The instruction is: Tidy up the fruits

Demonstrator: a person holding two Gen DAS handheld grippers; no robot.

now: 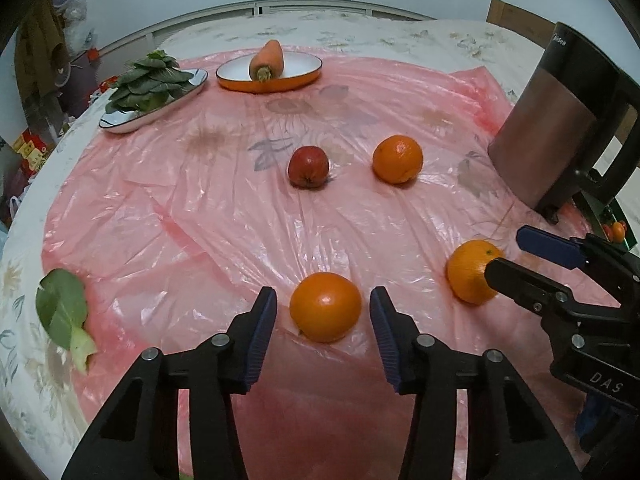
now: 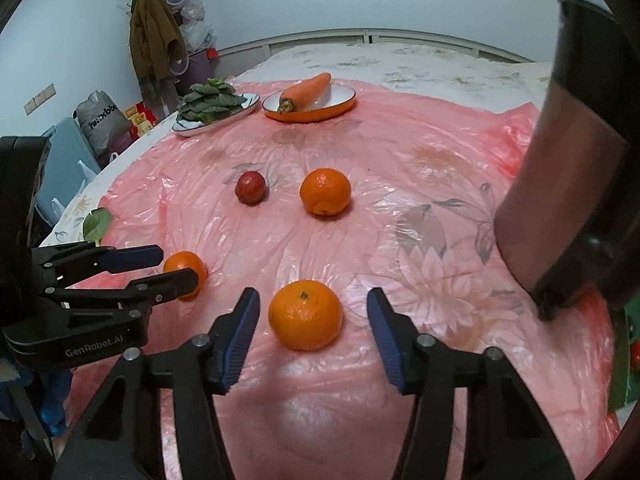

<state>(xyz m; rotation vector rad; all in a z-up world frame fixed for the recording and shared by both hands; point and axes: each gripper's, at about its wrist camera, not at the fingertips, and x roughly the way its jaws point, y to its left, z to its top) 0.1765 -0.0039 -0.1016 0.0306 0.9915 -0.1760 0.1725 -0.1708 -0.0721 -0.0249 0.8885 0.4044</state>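
I count three oranges and one small red apple on the pink plastic sheet. Near-left orange [image 1: 325,307], glossy. Near-right orange [image 2: 305,315], stem end up. Far orange [image 1: 397,159] sits just right of the apple [image 1: 308,167], apart from it.

Floral-sheeted bed [image 1: 400,36] spread with pink plastic sheet [image 1: 180,200]. On the plastic: three oranges at 6 [image 1: 325,306], 4 [image 1: 468,271] and 1 o'clock [image 1: 397,159], red apple [image 1: 308,167] at centre, orange dish [image 1: 269,80] at 12, white plate [image 1: 120,124] at 10, kettle [image 1: 560,128] at 3. Loose green leaf [image 1: 62,306] at 8, at the plastic's edge.
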